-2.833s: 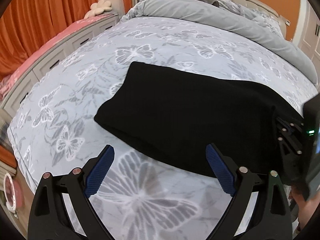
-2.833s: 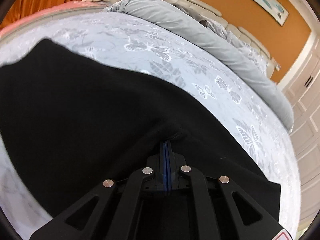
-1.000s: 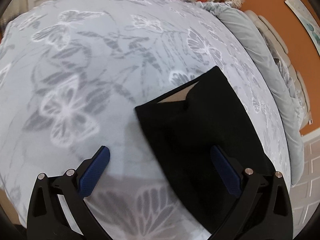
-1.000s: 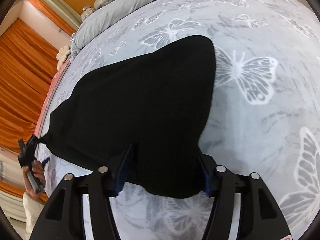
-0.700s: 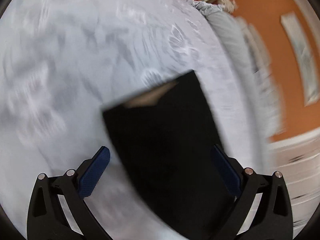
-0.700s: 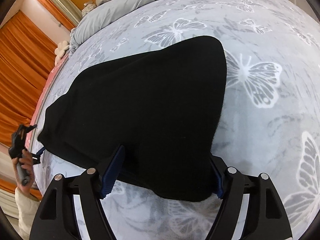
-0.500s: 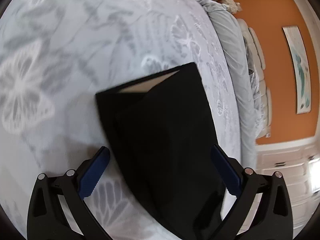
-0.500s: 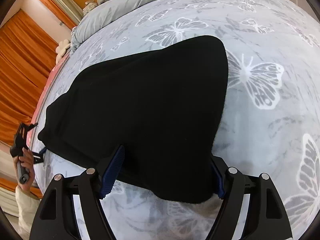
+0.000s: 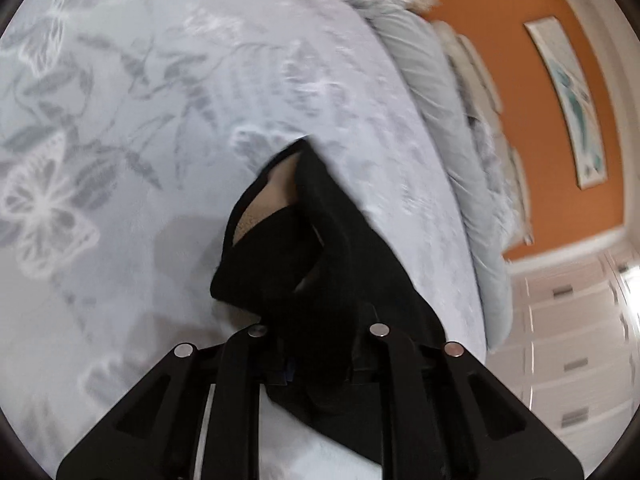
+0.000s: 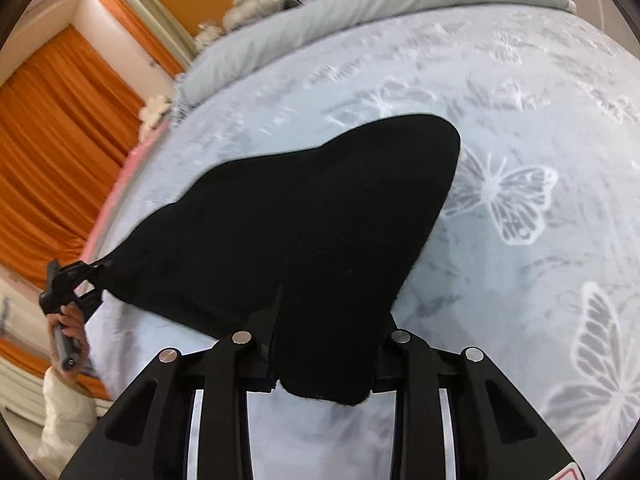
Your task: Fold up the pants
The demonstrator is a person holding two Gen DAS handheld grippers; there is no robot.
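Note:
The black pants (image 10: 304, 216) lie folded on the butterfly-print bedspread (image 10: 520, 128). My right gripper (image 10: 320, 364) is shut on their near edge, and the cloth bunches over the fingertips. My left gripper (image 9: 316, 360) is shut on the other end of the pants (image 9: 304, 264), where the tan lining (image 9: 260, 208) shows at the opening. The left gripper also shows in the right wrist view (image 10: 76, 280) at the far left, pinching the pants' corner. The pants are stretched between both grippers.
A rolled grey duvet (image 10: 360, 12) lies along the head of the bed. Orange curtains (image 10: 52, 140) hang at the left. An orange wall with a picture (image 9: 576, 100) and white drawers (image 9: 572, 344) stand at the right.
Both grippers were open around the pants' ends and have closed on the cloth. The left end has lifted and bunched up.

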